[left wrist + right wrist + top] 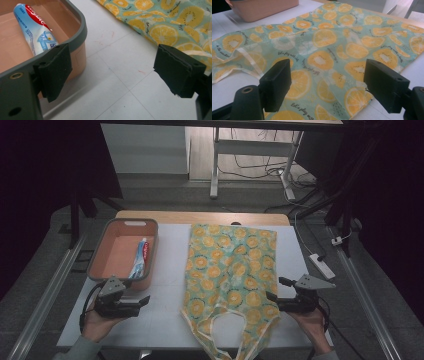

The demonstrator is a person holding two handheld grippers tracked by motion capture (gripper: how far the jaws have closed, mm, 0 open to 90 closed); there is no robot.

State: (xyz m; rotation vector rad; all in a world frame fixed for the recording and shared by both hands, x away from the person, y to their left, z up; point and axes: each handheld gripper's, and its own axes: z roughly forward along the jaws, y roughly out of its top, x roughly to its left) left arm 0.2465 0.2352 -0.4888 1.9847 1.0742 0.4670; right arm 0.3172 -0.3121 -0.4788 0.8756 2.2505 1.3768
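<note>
At the bottom of the high view, two hand-held tongs flank a flat cloth tote bag printed with orange slices on pale green (230, 272), which lies at the centre of the white surface (167, 320) with its looped handles toward the lower edge. The right tongs (275, 295), at lower right, stand wide and empty, their tips just beside the bag's near right hem. The left tongs (145, 299), at lower left, are equally wide and empty, poised over bare surface between the bag and a salmon-pink plastic bin with a grey rim (152, 247).

The risks look modest but real. A pinch at the hem may catch only the top layer of fabric, or both layers together, so the bag would slide or bunch rather than open. The loose handles could snag a jaw. In the left gripper view one pad sits very close to the bin's rim, and a careless sweep could knock it.

Farther up, at left, a red, white and blue toothpaste tube (140, 257) lies inside that bin.
</note>
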